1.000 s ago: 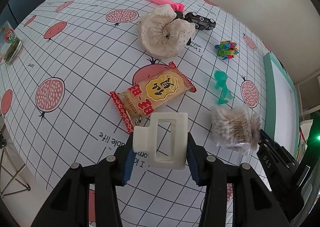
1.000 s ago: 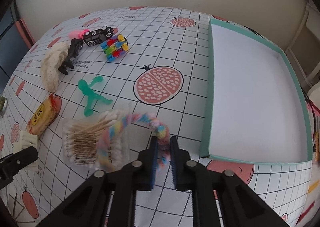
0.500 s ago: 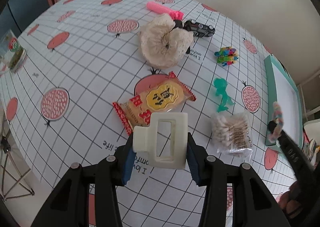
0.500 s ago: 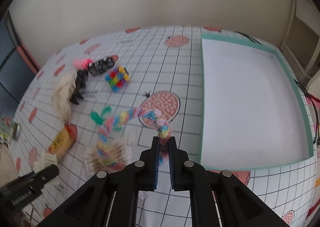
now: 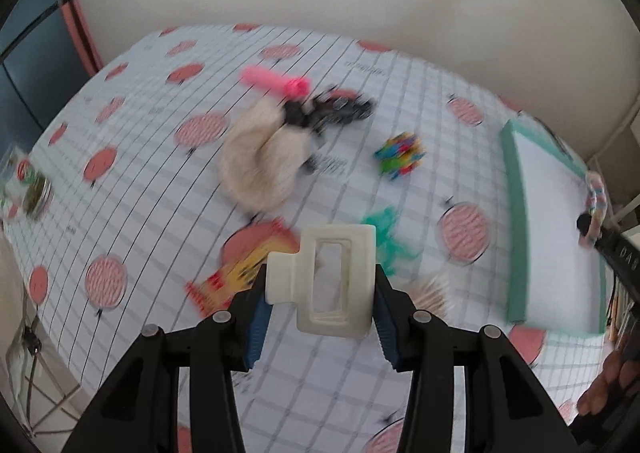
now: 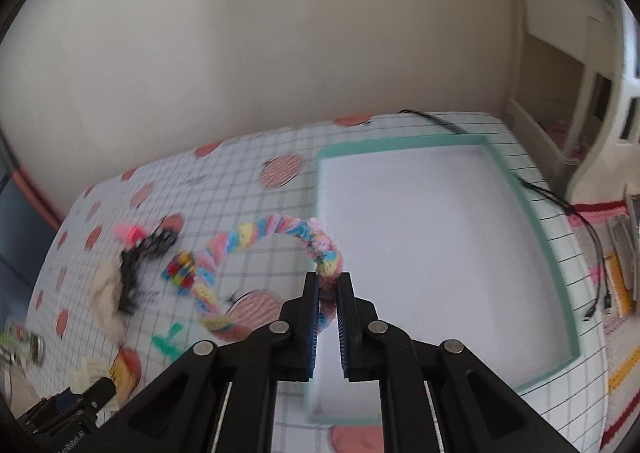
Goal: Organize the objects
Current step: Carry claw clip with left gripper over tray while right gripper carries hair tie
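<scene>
My left gripper [image 5: 320, 285] is shut on a cream plastic hair clip [image 5: 332, 277] and holds it above the tablecloth. My right gripper [image 6: 329, 285] is shut on one end of a pastel braided hair band [image 6: 256, 233], which arcs up and left in the air beside the near left edge of the teal-rimmed white tray [image 6: 560, 273]. In the left wrist view that tray [image 5: 516, 221] lies at the right, with the hair band [image 5: 596, 209] and right gripper [image 5: 586, 231] over it.
On the pomegranate-print cloth lie a cream scrunchie [image 5: 264, 161], pink comb [image 5: 276, 83], black toy car [image 5: 340, 109], colourful block toy [image 5: 400, 155], green figure [image 5: 384, 229], snack packet [image 5: 240, 277] and cotton swabs [image 5: 432, 293]. A jar [image 5: 28, 189] stands far left.
Both grippers have risen and swung right toward the tray. The hair band now hangs over the tray's left edge, and the hair clip has lifted higher above the snack packet.
</scene>
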Available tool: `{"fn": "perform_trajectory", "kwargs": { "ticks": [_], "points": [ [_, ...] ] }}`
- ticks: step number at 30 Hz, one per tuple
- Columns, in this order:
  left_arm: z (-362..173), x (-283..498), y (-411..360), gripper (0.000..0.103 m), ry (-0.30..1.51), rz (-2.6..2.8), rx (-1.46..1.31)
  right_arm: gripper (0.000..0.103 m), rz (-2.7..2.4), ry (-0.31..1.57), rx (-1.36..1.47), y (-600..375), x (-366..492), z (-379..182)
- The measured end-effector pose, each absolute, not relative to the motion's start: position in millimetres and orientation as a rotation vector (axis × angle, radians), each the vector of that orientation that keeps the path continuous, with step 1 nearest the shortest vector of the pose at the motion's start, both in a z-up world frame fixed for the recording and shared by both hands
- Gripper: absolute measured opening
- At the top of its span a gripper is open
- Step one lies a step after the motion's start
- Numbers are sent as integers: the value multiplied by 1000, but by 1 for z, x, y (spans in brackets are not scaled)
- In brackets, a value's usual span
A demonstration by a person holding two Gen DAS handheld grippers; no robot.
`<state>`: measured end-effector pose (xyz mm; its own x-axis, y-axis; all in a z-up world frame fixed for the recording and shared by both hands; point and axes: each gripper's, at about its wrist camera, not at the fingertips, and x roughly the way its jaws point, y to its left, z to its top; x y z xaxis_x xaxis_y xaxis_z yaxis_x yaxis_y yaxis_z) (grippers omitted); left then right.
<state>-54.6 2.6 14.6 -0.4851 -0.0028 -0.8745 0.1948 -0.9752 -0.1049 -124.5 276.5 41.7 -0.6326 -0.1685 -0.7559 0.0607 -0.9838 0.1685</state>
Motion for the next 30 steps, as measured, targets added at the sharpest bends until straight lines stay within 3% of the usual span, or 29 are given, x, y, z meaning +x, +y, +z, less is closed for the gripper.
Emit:
{"fn": "perform_trajectory", "kwargs": {
  "ticks": [11, 19, 30],
  "points": [
    [53, -118, 113, 48, 260, -2852, 1453, 9, -2864, -309, 1305, 354, -148, 46],
    [39, -155, 178, 48, 224, -2977, 1562, 9, -2892, -365, 1353, 394, -171, 39],
    [26, -208, 220, 48, 140, -3040, 1653, 9, -2859, -305, 1451, 419, -228, 23]
  ]
}}
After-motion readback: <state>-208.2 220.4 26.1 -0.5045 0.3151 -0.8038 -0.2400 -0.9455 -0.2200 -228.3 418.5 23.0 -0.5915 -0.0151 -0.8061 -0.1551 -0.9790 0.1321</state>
